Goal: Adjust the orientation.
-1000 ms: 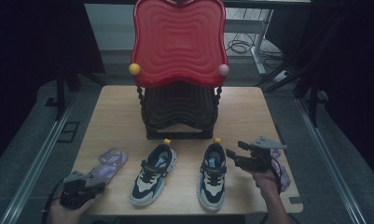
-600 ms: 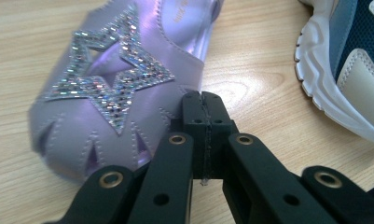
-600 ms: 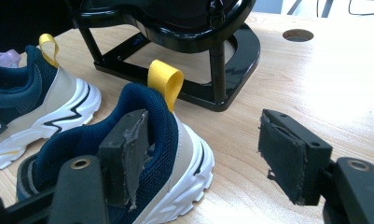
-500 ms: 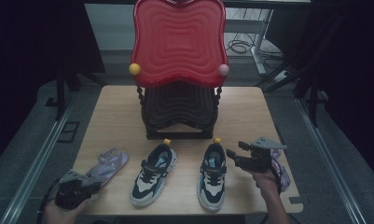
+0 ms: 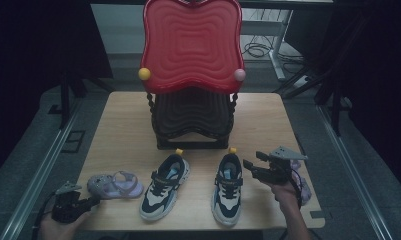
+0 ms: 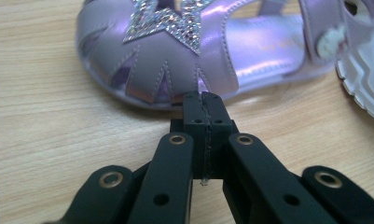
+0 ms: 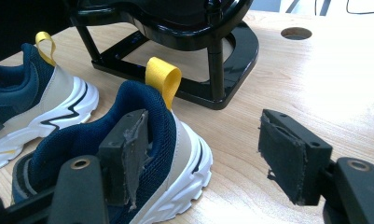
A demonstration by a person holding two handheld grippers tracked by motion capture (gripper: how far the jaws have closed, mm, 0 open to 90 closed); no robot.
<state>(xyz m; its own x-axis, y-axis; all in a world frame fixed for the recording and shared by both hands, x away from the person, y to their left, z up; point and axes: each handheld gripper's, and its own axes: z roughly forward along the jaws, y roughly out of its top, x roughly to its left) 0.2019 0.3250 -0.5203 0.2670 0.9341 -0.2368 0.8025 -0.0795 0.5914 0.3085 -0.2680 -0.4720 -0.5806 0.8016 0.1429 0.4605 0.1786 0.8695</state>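
A red wavy tray (image 5: pixel 192 45) leans upright on a dark rack (image 5: pixel 190 120) near the table's (image 5: pixel 123 130) back edge. The left-hand sneaker (image 5: pixel 164 186) stands near the front edge.

Bare table (image 5: pixel 123 125) flanks the black stand (image 5: pixel 192 120); shoes crowd the front edge.

Pale matt wood-grain table (image 6: pixel 58 116) showing fine streaks, purple sandal (image 6: pixel 175 51) gleaming like glossy faux leather with glittering stones, sneaker (image 7: pixel 142 154) wearing navy mesh cloth, yellow woven loop, black stand (image 7: pixel 212 42) shining glossy.
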